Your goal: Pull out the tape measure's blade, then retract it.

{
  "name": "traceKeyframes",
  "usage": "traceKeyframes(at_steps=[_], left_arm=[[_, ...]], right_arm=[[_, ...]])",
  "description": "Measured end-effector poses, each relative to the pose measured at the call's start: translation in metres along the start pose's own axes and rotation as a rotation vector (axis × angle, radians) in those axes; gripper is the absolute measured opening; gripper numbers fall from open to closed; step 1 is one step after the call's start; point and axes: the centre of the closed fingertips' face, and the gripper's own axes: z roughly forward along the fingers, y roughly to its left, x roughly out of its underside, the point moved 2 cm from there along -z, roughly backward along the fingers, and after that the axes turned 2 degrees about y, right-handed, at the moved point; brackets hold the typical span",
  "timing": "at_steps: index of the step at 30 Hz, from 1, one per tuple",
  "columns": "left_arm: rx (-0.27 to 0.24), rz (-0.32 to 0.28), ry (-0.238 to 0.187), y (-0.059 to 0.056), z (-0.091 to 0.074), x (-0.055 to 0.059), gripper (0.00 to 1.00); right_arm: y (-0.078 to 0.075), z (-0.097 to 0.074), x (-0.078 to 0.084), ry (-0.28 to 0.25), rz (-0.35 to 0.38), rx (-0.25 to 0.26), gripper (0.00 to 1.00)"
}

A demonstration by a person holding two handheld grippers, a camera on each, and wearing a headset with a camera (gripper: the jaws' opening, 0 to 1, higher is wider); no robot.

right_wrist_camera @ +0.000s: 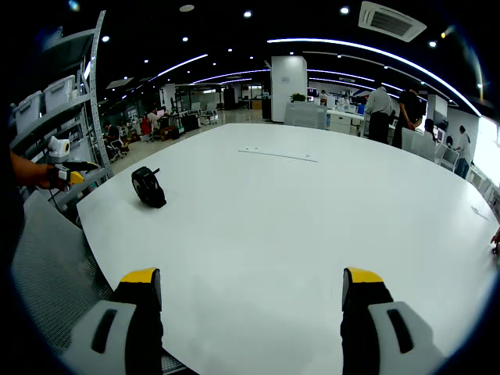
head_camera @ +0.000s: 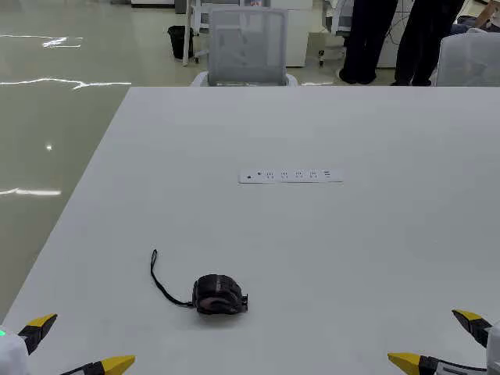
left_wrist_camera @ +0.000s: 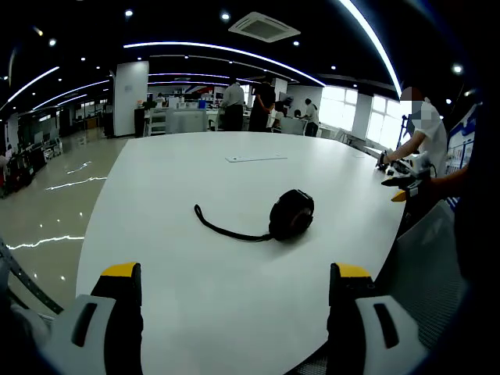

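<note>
Left hand-held gripper (left_wrist_camera: pixel 236 272) agape, table (left_wrist_camera: pixel 195 168) edge (tape measure (left_wrist_camera: pixel 293 215) ahead).

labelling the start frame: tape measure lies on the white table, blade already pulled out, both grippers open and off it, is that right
No: the tape measure has its blade in; the trailing line is its strap, as the left gripper view shows. Otherwise right: on the table, left gripper and right gripper open.

There are one tape measure (head_camera: pixel 219 294), one power strip (head_camera: pixel 291 176), one table (head_camera: pixel 391 250), two chairs (head_camera: pixel 248 47) (head_camera: pixel 469 58), one bin (head_camera: pixel 180 41) and two grippers, the left gripper (head_camera: pixel 78 344) and the right gripper (head_camera: pixel 437 338).
</note>
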Motion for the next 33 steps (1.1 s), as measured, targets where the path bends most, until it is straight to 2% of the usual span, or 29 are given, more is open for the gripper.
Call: traceKeyframes(at_steps=[8,9,10,13,20,29,32,33], left_arm=[[0.025,0.017,0.004,-0.003,0.006,0.001,0.99],[0.026,0.018,0.004,-0.002,0.007,0.001,0.99],[0.027,0.019,0.004,-0.002,0.007,0.001,0.99],[0.034,0.024,0.007,-0.003,0.009,0.001,0.99],[0.042,0.035,0.004,-0.004,0.013,-0.002,0.99],[0.043,0.036,-0.018,-0.005,0.012,-0.010,0.99],[0.041,0.043,-0.014,-0.004,0.012,-0.009,0.99],[0.040,0.044,-0.012,-0.003,0.012,-0.008,0.99]], right_arm=[[0.003,0.001,0.001,0.004,-0.021,-0.007,0.98],[0.002,0.001,0.001,0.005,-0.045,-0.004,0.98],[-0.001,0.000,0.001,0.011,-0.102,0.013,0.99],[0.001,0.000,0.000,0.006,-0.083,-0.007,1.00],[-0.008,-0.002,-0.001,0.003,-0.086,0.014,1.00],[-0.007,0.002,0.002,0.024,-0.077,0.002,1.00],[-0.010,0.002,0.005,0.038,-0.075,0.011,1.00],[-0.014,0.001,0.005,0.038,-0.089,0.030,1.00]])
